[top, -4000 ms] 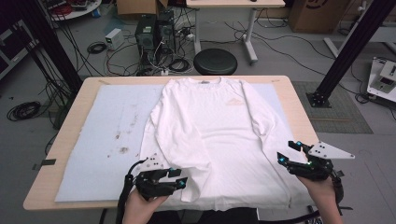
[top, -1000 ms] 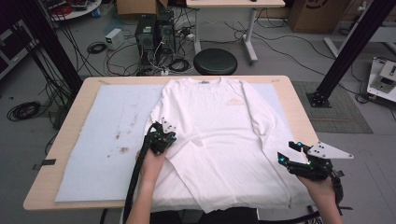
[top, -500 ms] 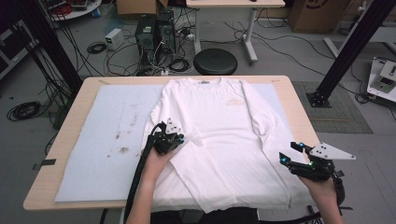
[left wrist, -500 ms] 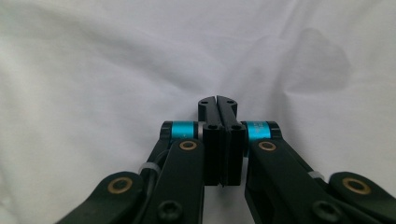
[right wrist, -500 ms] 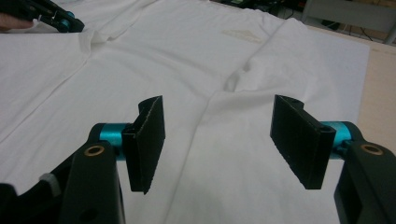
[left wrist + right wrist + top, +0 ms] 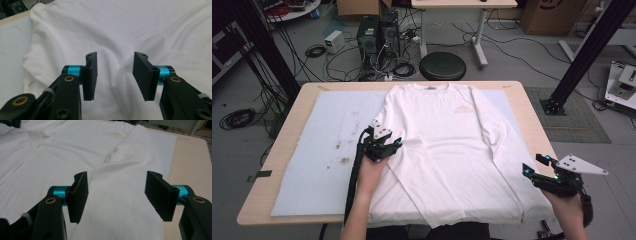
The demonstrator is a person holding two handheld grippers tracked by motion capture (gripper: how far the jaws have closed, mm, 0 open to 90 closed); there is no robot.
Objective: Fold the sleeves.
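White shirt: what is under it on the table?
Under the white shirt lies a pale blue mat, stained at its left, on the wooden table. The mat beneath the shirt's body is covered and cannot be seen.

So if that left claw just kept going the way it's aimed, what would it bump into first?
Most likely the white shirt: the left claw stands open and aims at its rumpled cloth, with nothing between. How near the cloth is stays unclear.
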